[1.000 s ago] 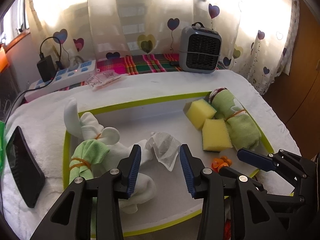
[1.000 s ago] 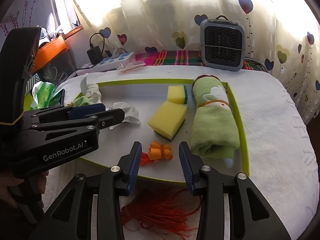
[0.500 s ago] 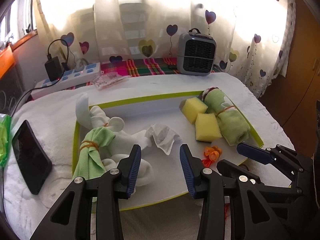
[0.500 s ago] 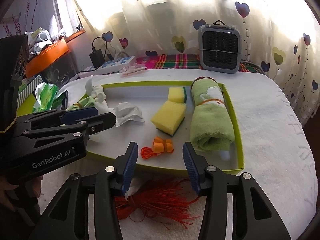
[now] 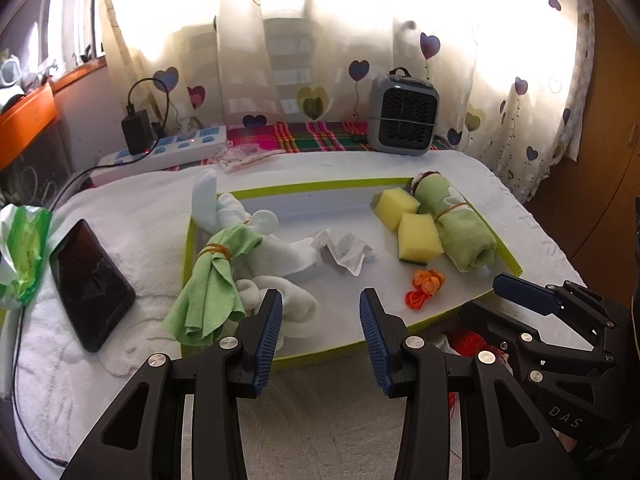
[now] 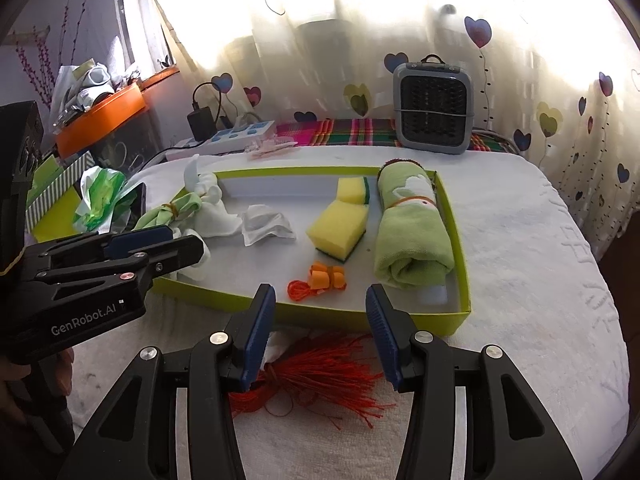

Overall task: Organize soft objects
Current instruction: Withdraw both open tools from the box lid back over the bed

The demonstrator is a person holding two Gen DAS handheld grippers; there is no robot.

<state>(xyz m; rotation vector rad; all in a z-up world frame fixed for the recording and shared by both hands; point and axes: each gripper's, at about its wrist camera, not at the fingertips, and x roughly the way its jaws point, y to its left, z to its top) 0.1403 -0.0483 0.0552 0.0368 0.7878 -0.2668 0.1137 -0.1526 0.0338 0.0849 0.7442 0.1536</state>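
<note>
Your white table cover fills the view, with the green-rimmed tray on it just ahead of both grippers. In the tray, the rolled green towel lies along the wall at 3 o'clock, and the white cloth bundle with the banded green cloth sits at 9 o'clock, the green cloth drooping over the rim. Two yellow sponges lie just beside the towel, touching each other, toward the far side at 1 o'clock. A crumpled tissue sits near the centre, and the small orange knot lies at 6 o'clock near the front rim. The red tassel lies outside the tray on the cover, under your right gripper, whose jaws stand apart with nothing pinched. Your left gripper is spread too, empty, above the front rim.
</note>
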